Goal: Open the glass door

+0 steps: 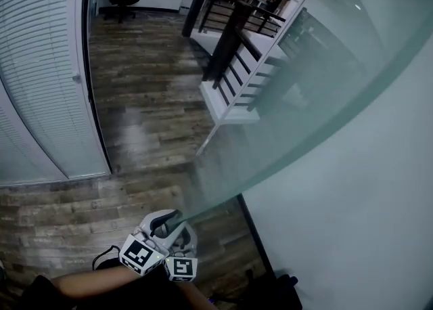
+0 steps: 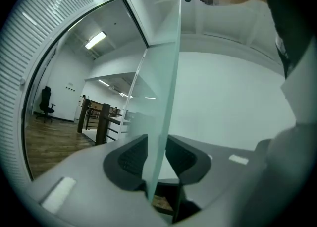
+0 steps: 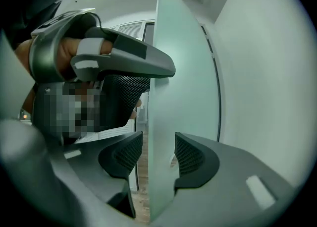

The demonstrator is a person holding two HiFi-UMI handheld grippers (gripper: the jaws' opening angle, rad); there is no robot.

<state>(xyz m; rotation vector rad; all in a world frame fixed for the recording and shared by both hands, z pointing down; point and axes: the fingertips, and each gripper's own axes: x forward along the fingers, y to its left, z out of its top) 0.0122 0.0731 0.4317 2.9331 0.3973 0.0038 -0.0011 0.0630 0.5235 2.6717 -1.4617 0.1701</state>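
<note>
Both tongs straddled the glass door [image 3: 163, 72] edge: right gripper [image 3: 158, 147] spread clear; left gripper [image 2: 156, 152] apparently just off the glass too.

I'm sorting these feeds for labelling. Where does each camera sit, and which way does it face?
Head view: on the person's head, facing steeply down at floor and glass door; forearm and marker cubes show.
Left gripper view: on the left hand-held gripper, looking along its jaws, astride the door's edge.
Right gripper view: on the right hand-held gripper, likewise; the left hand shows.
Shared: both gripper views see that edge.
</note>
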